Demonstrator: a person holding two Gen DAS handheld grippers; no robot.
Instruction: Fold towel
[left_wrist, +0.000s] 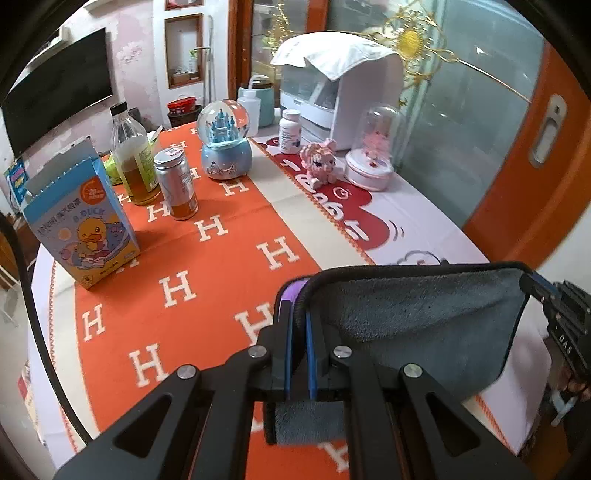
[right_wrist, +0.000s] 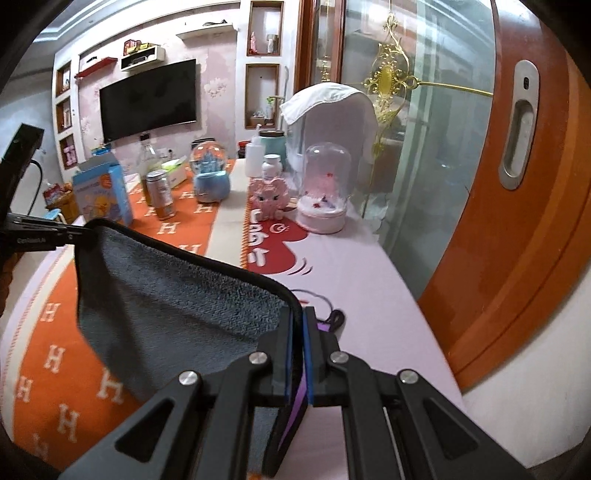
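One grey towel (left_wrist: 424, 314) hangs between two claws — the left claw (left_wrist: 298, 314) and the right claw (right_wrist: 298, 332). On the bench (left_wrist: 424, 229): one blue duck carton (left_wrist: 81, 225), one glass bottle of amber liquid (left_wrist: 133, 158), one metal can (left_wrist: 176, 182), one castle snow globe (left_wrist: 225, 142), one white pill bottle (left_wrist: 290, 131), one pink block rabbit (left_wrist: 320, 159), one glass dome ornament (left_wrist: 373, 147) — and one white appliance (left_wrist: 347, 96) under a single cloth. One television (right_wrist: 147, 98) on the wall.
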